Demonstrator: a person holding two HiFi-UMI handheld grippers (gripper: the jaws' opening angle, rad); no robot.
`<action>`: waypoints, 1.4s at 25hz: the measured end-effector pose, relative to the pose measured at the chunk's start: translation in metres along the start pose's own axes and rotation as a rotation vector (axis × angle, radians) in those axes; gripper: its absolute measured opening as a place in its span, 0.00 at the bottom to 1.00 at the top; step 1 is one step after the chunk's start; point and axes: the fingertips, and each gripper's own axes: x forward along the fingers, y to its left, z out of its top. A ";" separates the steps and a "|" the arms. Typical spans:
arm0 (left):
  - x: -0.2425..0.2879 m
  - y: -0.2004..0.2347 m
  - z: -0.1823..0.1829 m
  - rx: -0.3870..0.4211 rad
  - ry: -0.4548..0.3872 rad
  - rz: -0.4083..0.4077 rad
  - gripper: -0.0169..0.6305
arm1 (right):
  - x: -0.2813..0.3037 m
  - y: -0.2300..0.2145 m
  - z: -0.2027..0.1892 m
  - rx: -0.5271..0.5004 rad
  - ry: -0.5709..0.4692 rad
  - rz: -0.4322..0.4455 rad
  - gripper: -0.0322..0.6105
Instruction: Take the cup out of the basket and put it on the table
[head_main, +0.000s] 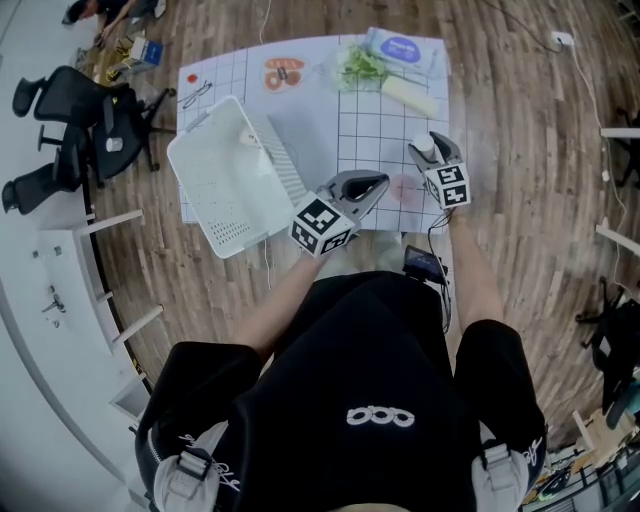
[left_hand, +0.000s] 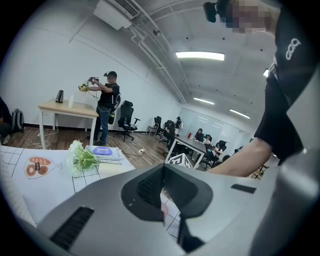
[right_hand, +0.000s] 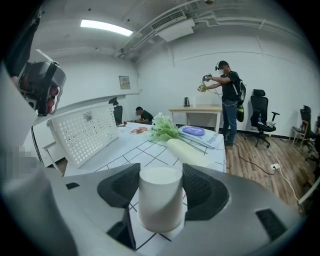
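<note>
White cup (right_hand: 160, 200) gripped both sides by right tongs (right_hand: 159, 186), bottom centre of right gripper view, over the gridded counter (head_main: 318, 122); can't tell if it touches. In head view it's right of centre, well apart from white basket (head_main: 228, 190) at upper left. Left tongs (left_hand: 162, 184) closed, nothing betw. them.
</note>
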 end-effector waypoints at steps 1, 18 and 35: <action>0.001 0.000 -0.001 -0.002 0.002 0.000 0.04 | 0.001 0.001 -0.003 0.002 0.005 0.002 0.47; 0.009 -0.012 -0.002 0.016 0.015 -0.024 0.04 | -0.010 0.011 -0.036 -0.033 0.068 0.002 0.47; -0.015 -0.024 -0.001 0.042 -0.010 0.009 0.04 | -0.019 0.012 -0.038 -0.062 0.139 0.031 0.47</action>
